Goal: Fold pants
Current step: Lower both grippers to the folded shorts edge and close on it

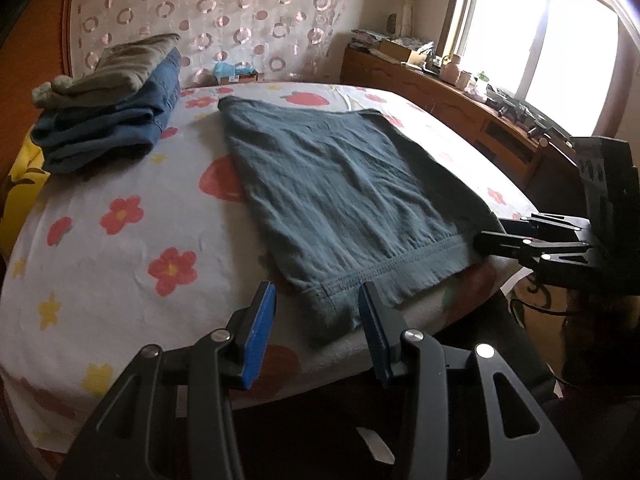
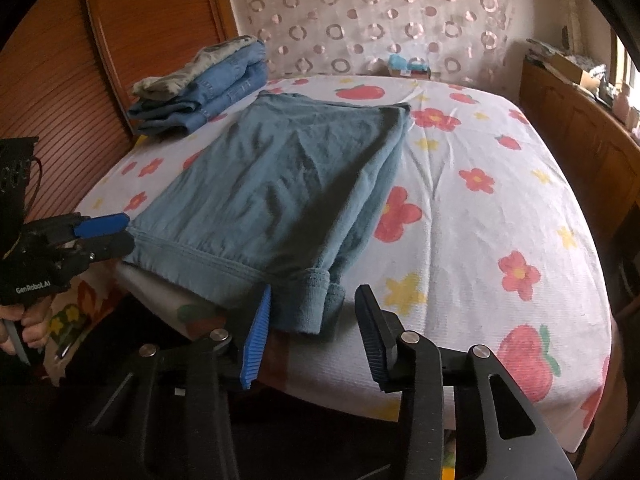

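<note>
Grey-blue pants point(image 1: 340, 196) lie folded flat on the flower-print table cover point(image 1: 120, 264), hem end toward me; they also show in the right wrist view point(image 2: 272, 192). My left gripper point(image 1: 316, 320) is open, its blue pads straddling the near left corner of the hem without closing on it. My right gripper point(image 2: 312, 320) is open around the near right rolled hem corner. Each gripper shows in the other's view, at the cloth's edge: the right one point(image 1: 492, 236), the left one point(image 2: 108, 232).
A stack of folded jeans point(image 1: 108, 124) with a grey garment point(image 1: 108, 68) on top lies at the far left of the table. A wooden cabinet point(image 1: 460, 100) with clutter runs under the window at right. A wooden headboard-like panel point(image 2: 80, 80) stands at left.
</note>
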